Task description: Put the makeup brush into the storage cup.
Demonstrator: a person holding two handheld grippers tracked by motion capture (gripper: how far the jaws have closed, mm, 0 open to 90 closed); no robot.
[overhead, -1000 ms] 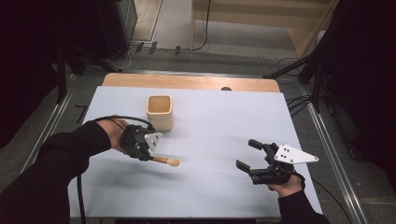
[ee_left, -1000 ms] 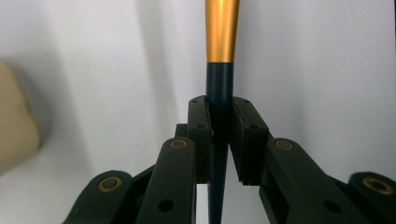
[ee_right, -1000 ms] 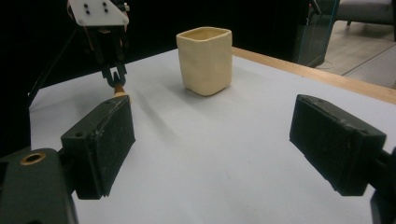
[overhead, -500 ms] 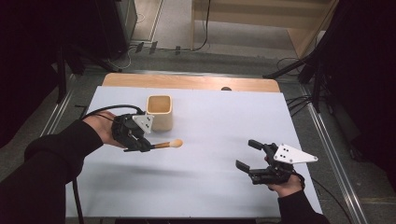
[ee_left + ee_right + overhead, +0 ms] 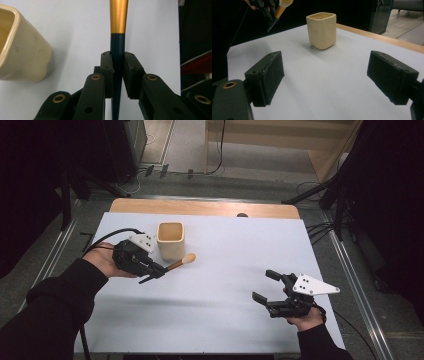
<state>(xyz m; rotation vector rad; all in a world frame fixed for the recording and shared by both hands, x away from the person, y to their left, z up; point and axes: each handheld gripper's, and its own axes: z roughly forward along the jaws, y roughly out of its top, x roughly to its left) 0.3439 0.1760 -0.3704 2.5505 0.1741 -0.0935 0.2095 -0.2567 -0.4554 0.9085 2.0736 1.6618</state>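
Observation:
A brush (image 5: 181, 262) with a dark handle, gold ferrule and tan tip hangs above the white table (image 5: 225, 250), its tip pointing right beside the cream cup (image 5: 170, 240). My left gripper (image 5: 159, 269) is shut on the handle. In the left gripper view both pads clamp the dark handle (image 5: 117, 45) and the cup (image 5: 20, 50) stands at the left. My right gripper (image 5: 265, 285) rests open near the front right with nothing between its jaws. The right gripper view looks between its own wide-apart jaws (image 5: 324, 77) at the cup (image 5: 322, 30), with the brush (image 5: 280, 8) at the top left.
The table's wooden far edge (image 5: 200, 207) runs behind the cup. Metal rails (image 5: 350, 270) border both sides, and cables lie on the floor beyond. Bare white surface spreads between the two grippers.
My left gripper has lifted the brush off the table and carried it up and toward the cup. The right gripper has not moved.

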